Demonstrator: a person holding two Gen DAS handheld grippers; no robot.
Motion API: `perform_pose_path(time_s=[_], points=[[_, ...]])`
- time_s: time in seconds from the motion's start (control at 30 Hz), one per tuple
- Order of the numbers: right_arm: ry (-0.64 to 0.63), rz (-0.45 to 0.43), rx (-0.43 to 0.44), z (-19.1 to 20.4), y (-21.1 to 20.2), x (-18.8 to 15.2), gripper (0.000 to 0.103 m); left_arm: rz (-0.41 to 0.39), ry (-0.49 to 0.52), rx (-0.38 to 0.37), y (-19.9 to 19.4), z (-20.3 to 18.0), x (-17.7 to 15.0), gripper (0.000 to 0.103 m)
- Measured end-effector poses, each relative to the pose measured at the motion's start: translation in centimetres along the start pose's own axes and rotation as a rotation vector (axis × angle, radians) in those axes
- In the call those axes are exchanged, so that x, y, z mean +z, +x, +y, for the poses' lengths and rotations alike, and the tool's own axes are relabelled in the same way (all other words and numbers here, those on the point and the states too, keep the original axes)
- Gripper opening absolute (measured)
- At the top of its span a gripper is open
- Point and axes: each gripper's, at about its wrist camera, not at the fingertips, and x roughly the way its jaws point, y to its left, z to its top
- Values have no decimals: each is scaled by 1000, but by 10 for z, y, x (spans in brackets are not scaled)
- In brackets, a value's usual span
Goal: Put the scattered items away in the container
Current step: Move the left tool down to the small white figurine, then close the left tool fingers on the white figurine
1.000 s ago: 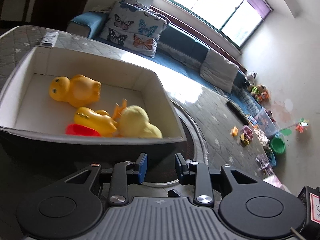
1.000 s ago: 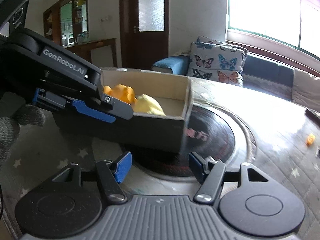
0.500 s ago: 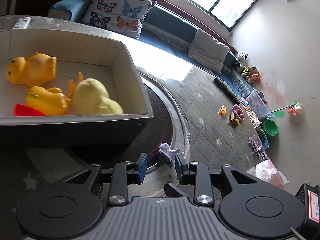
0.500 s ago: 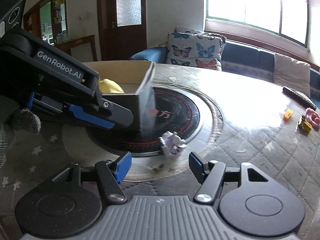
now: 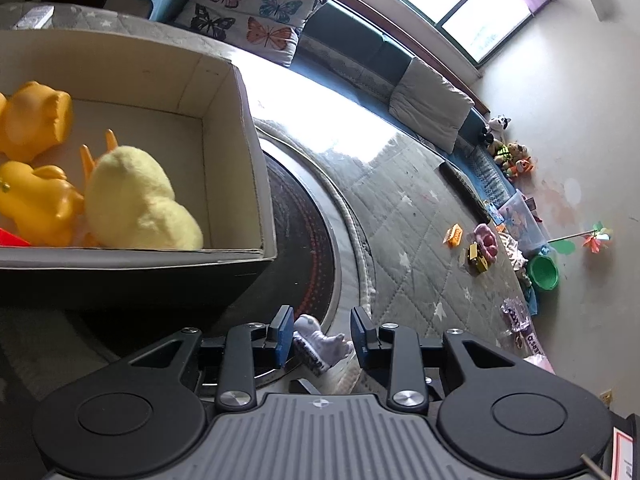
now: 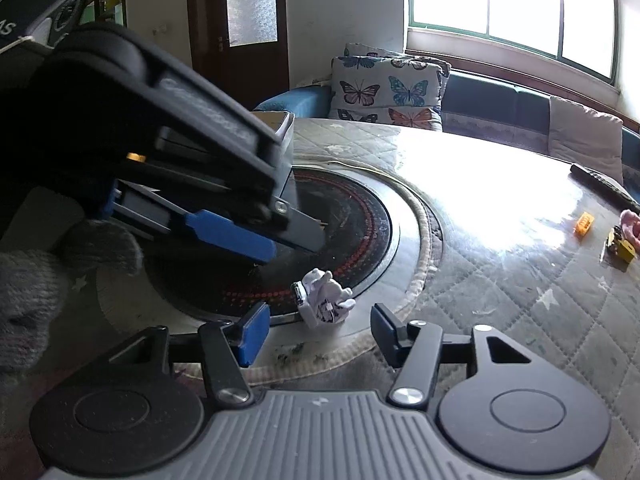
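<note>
Between the blue pads of the left gripper [image 5: 320, 336], in the left wrist view, a small white toy [image 5: 318, 344] is seen lying on the table, right at the edge of the dark round plate [image 5: 304, 248]. The jaws are spread a little, with a pad on each side of the toy, and it cannot be told whether the left pad is touching it yet. The toy's long side seems to be laid across the gap, from one pad toward the other. The cardboard box [image 5: 248, 136] is found up and to the left, with a soft yellow chick [image 5: 136, 200] and orange ducks [image 5: 36, 120] already inside. More small toys [image 5: 478, 246] are seen far off to the right on the quilted cloth. From the right wrist view, the same white toy [image 6: 324, 298] is seen just ahead of the right gripper [image 6: 318, 332], whose jaws are spread wide with nothing held. The left gripper [image 6: 240, 236] is seen above and left of the toy, pointing down at it. The left one is judged nearer, so a squeeze and a lift to the box are probably called for next.
</note>
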Motion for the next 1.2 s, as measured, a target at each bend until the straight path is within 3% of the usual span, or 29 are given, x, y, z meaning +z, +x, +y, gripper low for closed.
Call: perform_pose_path(time_s=[0.53,1.2], points=[[-9,14,17,-1,7,1,34,36,-9,61,27,-3,-1,35],[-58,2,-7,16,-6,-7,32,59,15,64,24,-2,-7,31]])
